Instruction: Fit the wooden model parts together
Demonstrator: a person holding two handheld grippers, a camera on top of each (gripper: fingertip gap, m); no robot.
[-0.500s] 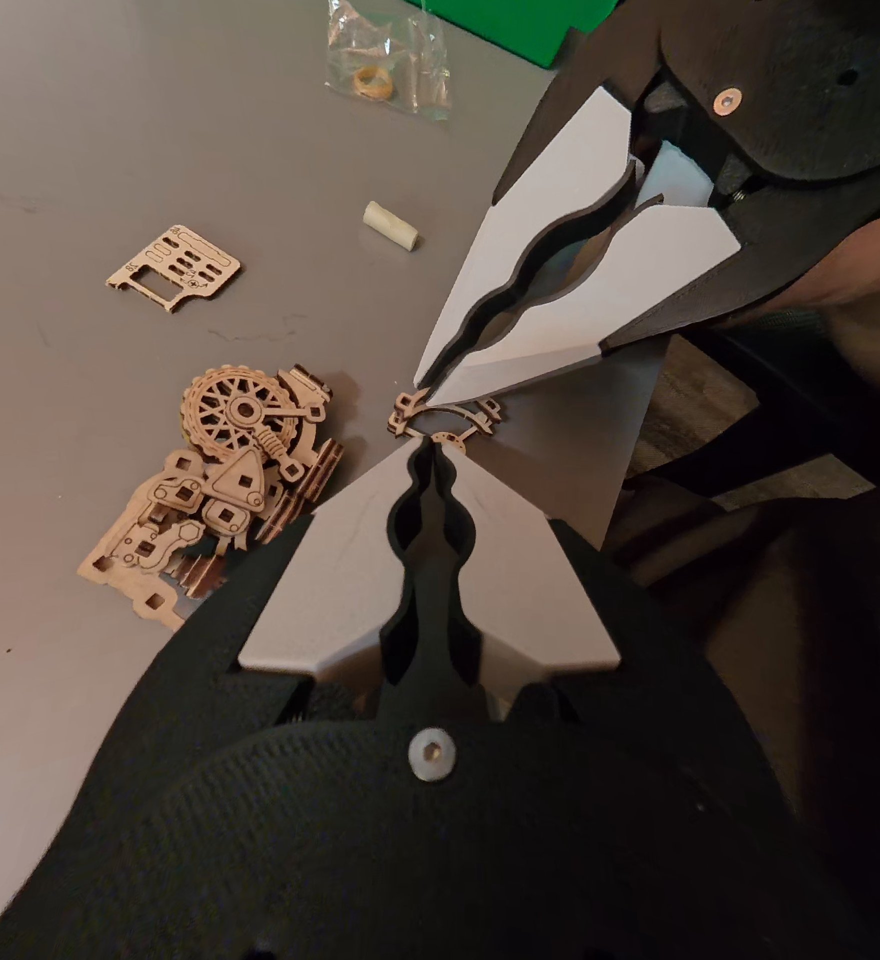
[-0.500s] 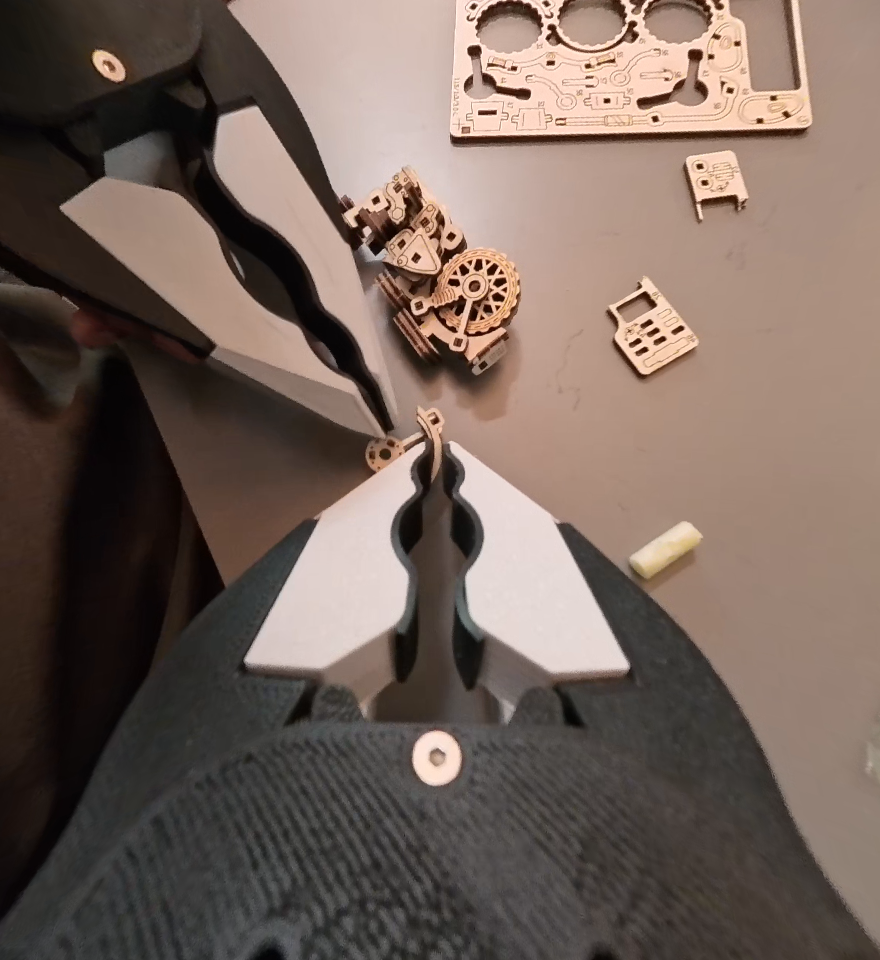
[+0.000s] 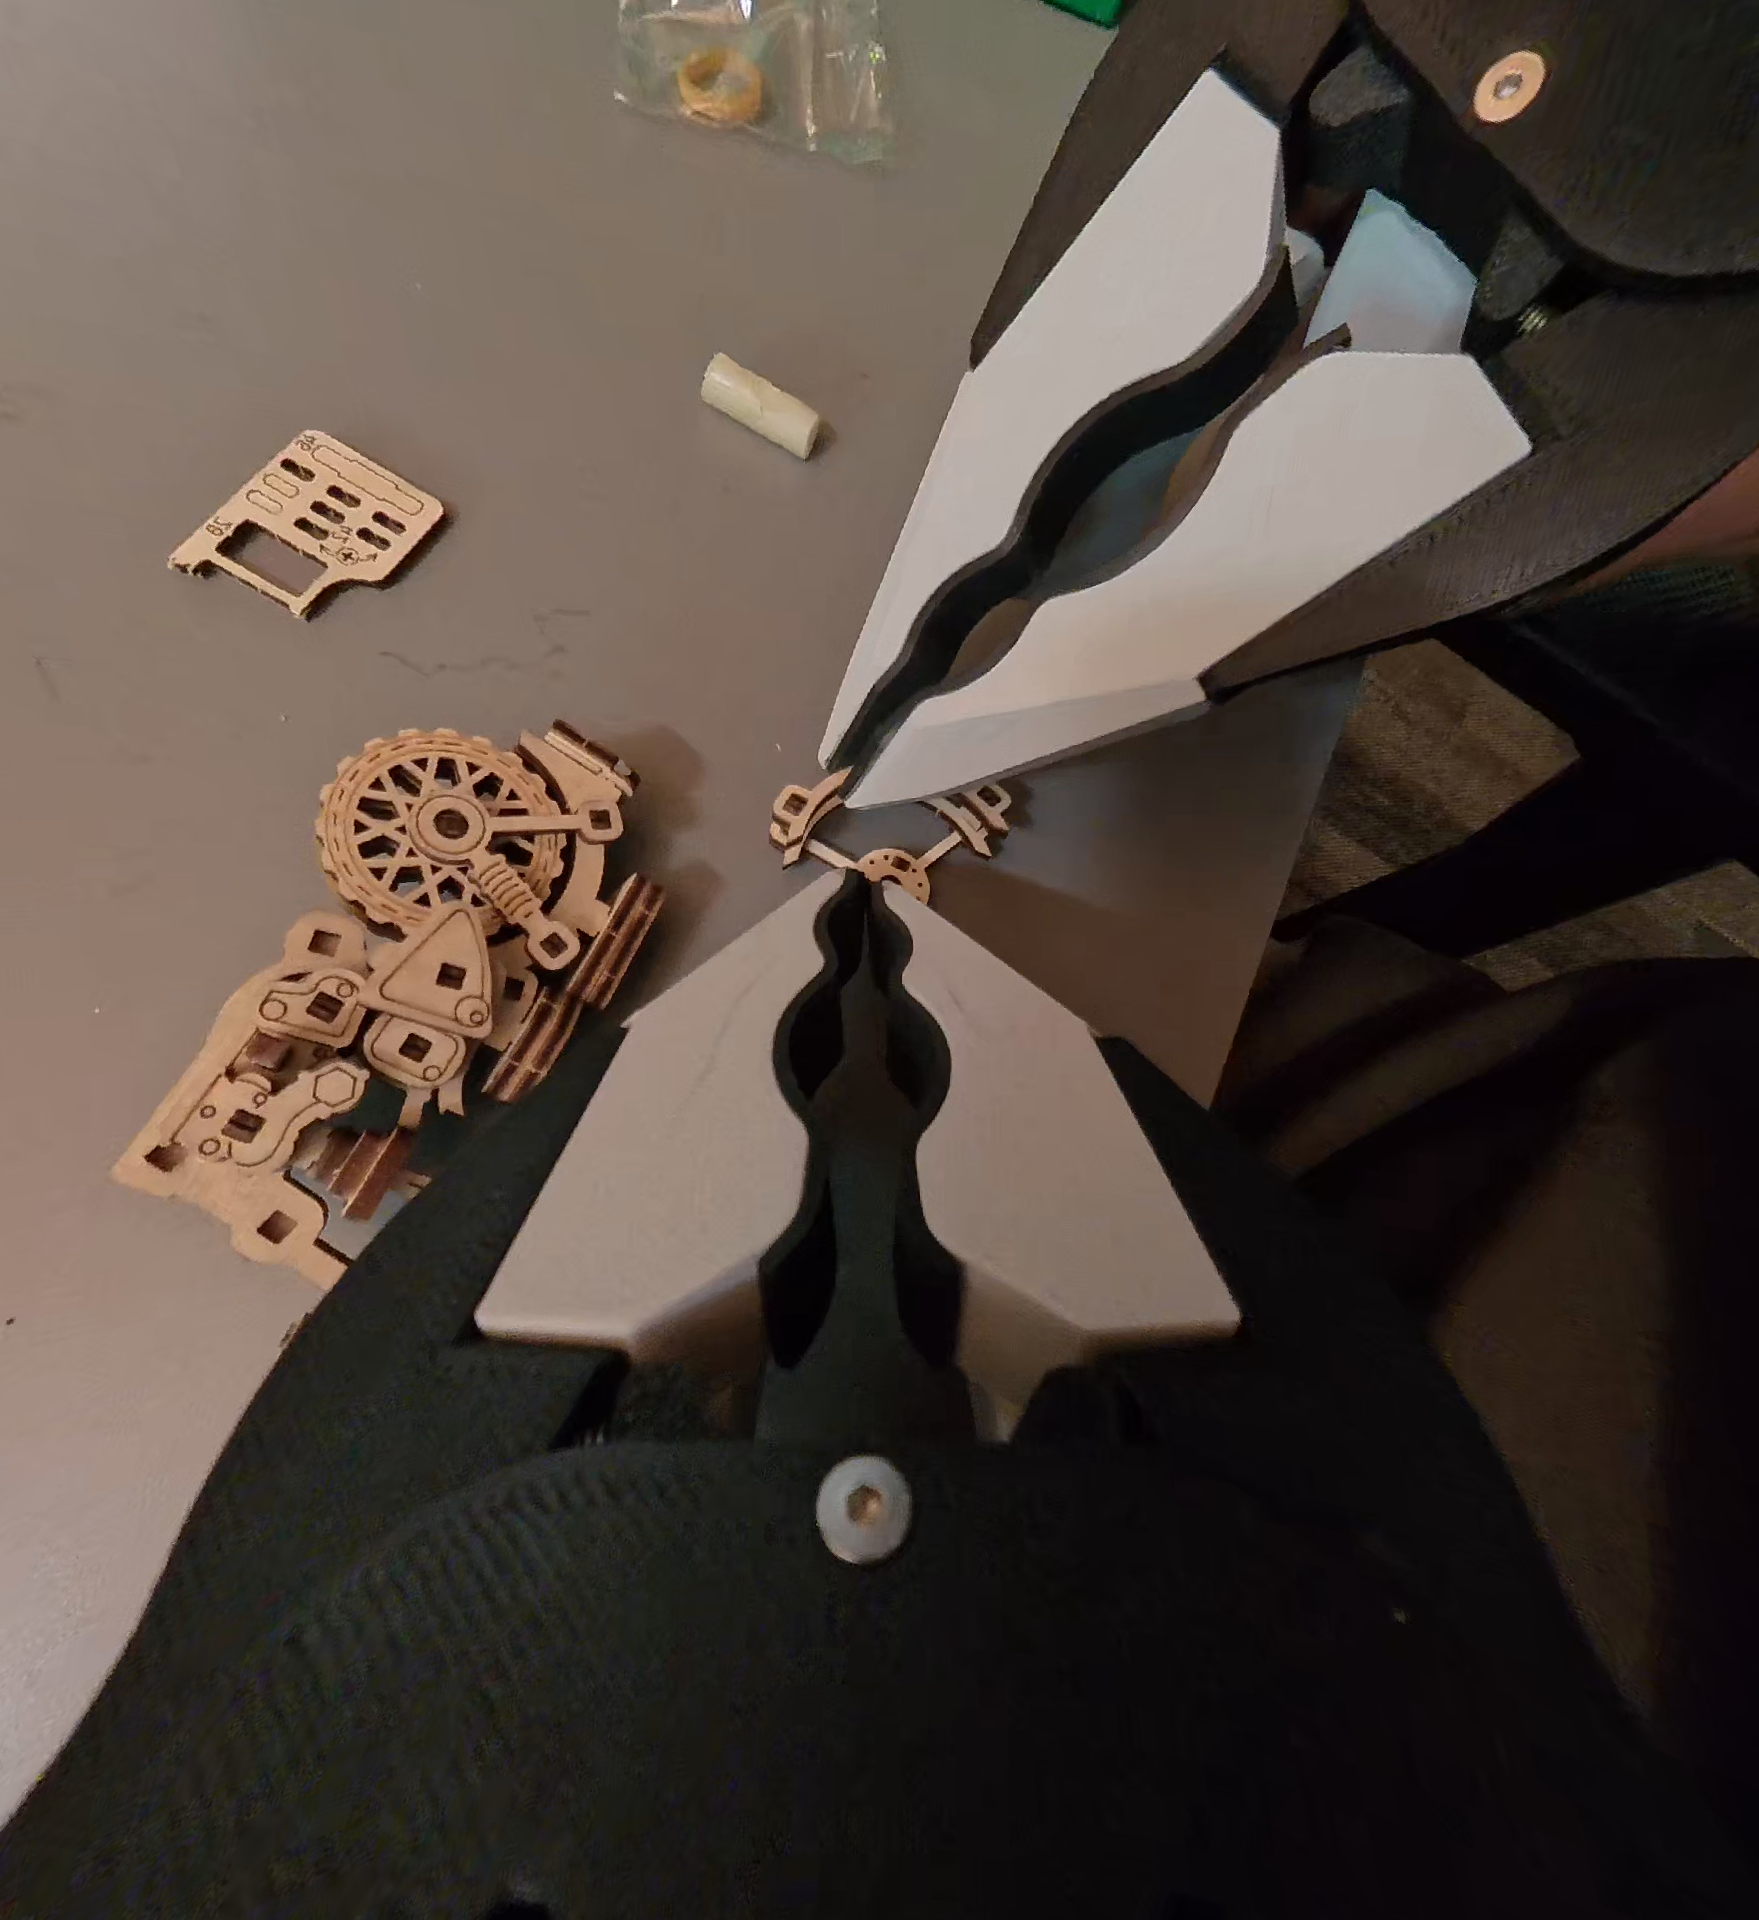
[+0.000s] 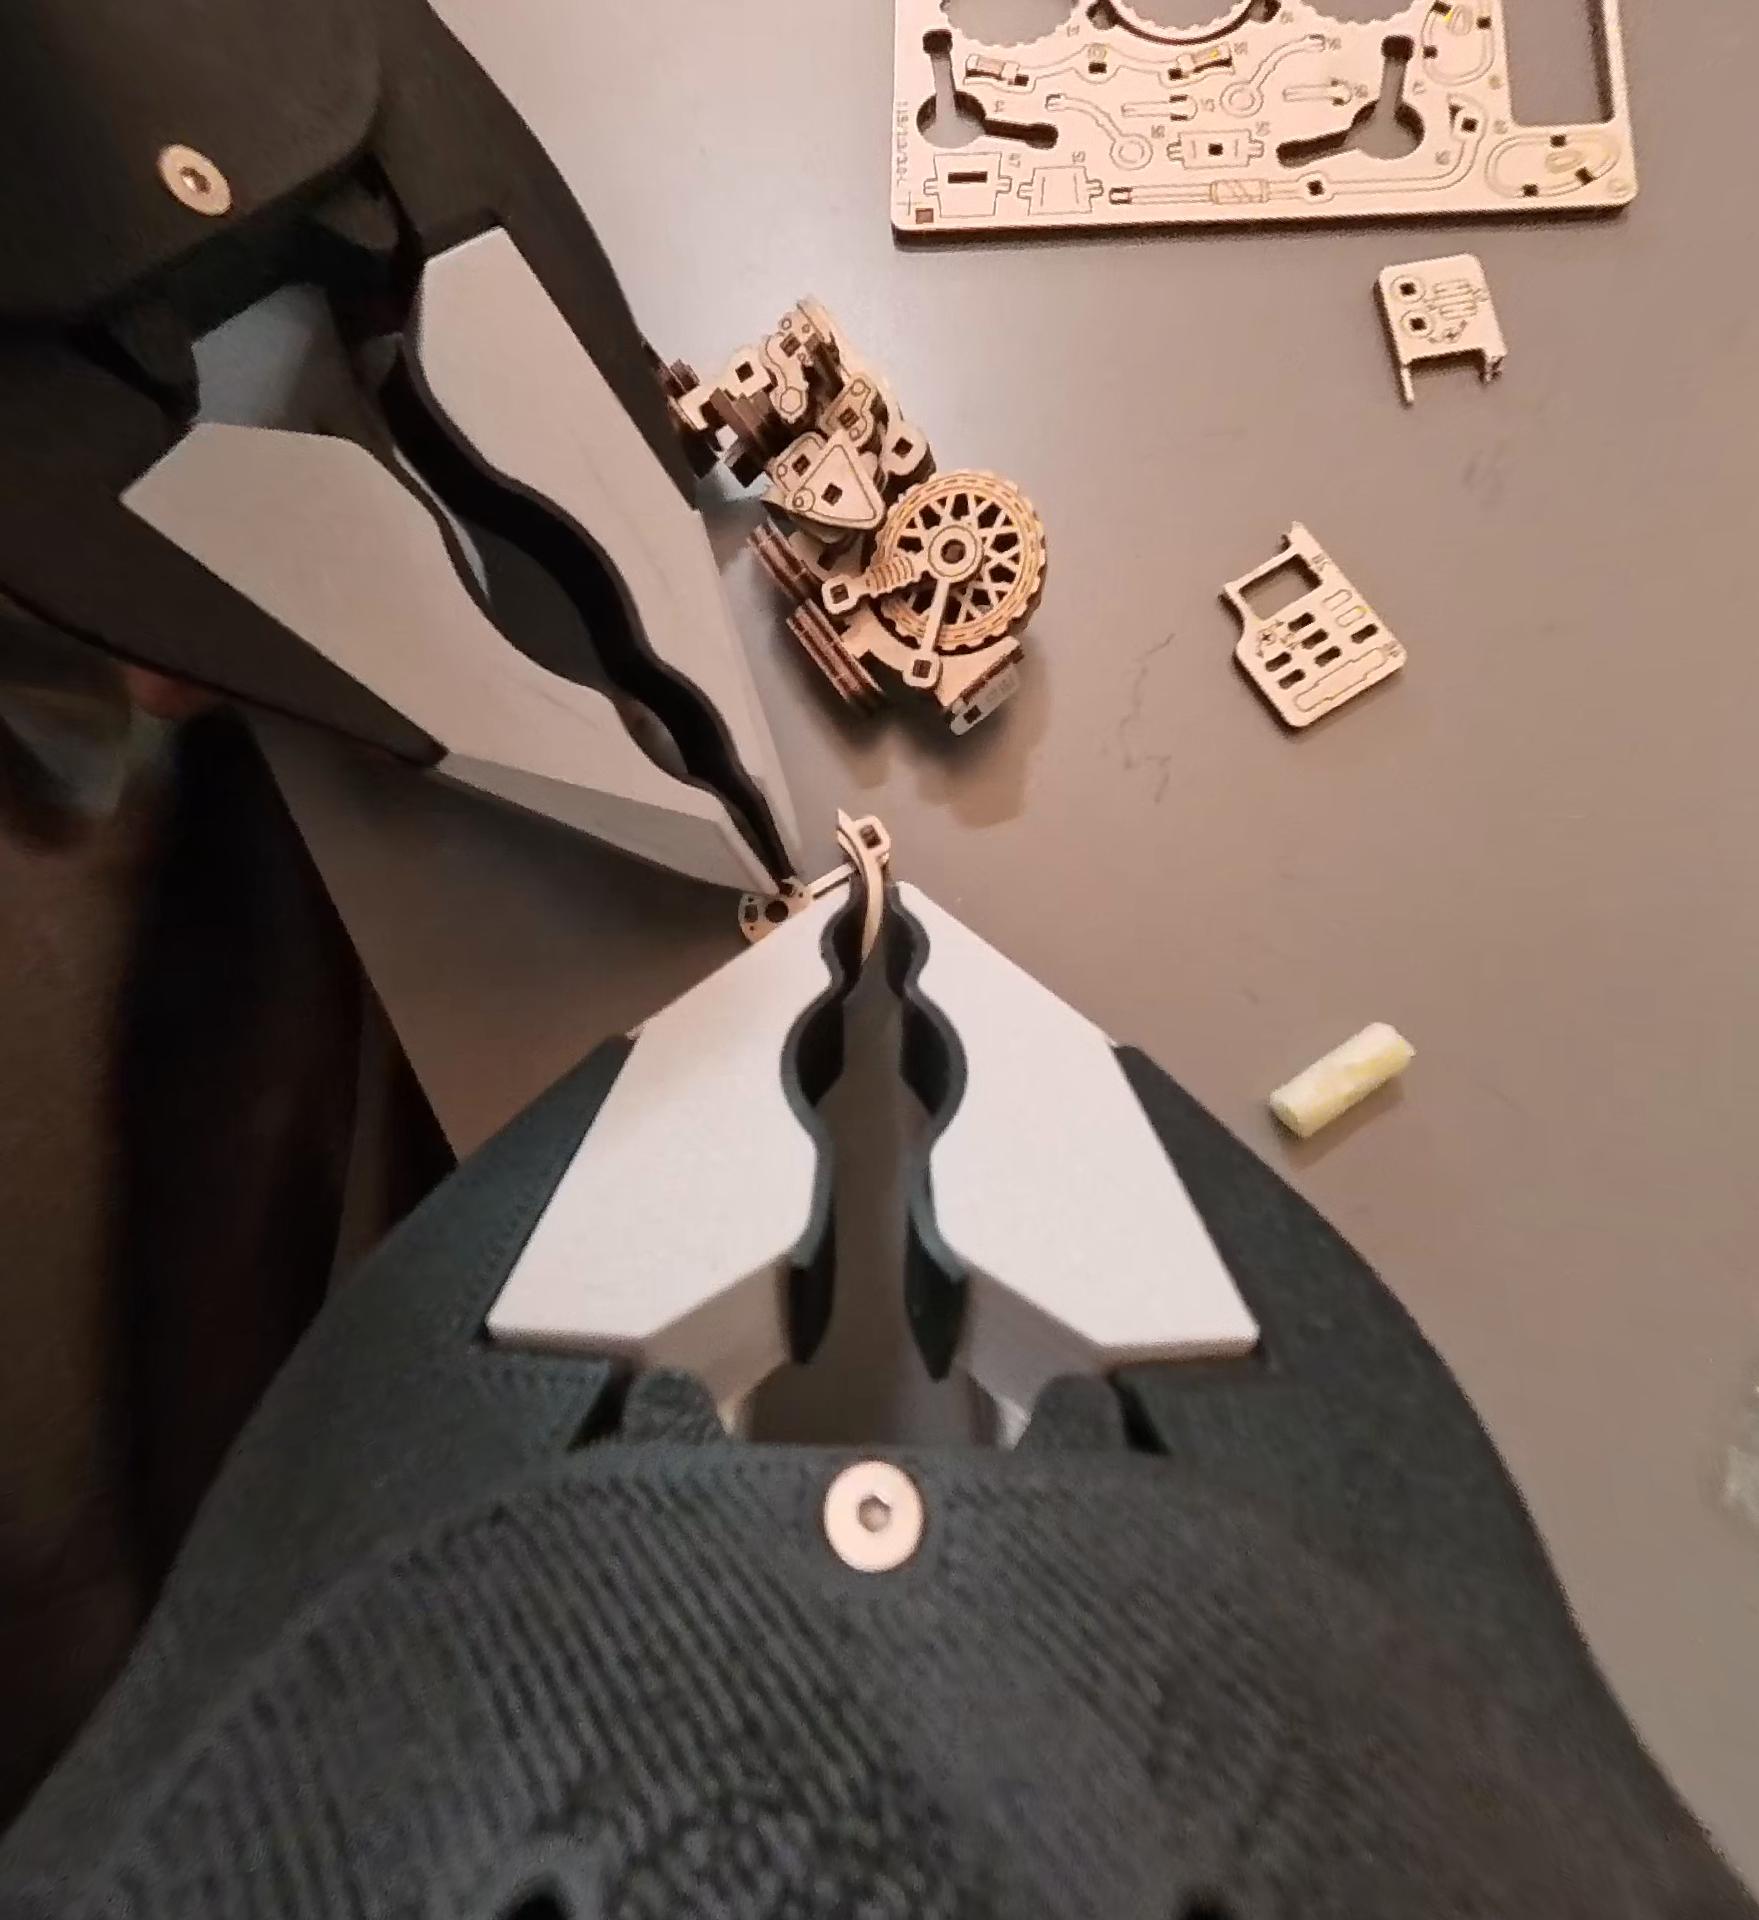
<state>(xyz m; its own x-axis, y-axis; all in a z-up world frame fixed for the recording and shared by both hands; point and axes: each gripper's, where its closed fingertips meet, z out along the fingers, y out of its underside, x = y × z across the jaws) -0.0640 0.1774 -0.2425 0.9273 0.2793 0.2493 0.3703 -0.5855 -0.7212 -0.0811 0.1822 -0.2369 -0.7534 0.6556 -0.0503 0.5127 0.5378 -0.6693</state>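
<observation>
joining two tiny wooden pieces in mid-air, above the table (image 3: 179, 260).
left gripper (image 3: 867, 881) clamps the small disc piece (image 3: 896, 871); right gripper (image 4: 870, 899) clamps the curved piece (image 4: 862, 844); next, probably press them together squarely.

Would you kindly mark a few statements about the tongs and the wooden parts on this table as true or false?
1. Both tongs, left and right, pinch the same small wooden part. True.
2. The assembled model with the spoked wheel is held in the air. False: it lies on the grey table, touched by neither tongs.
3. The pale cylinder lies on the table apart from the model. True.
4. The large cut-out sheet sits inside the clear bag. False: the sheet lies bare on the table; the bag holds a yellowish ring.
</observation>
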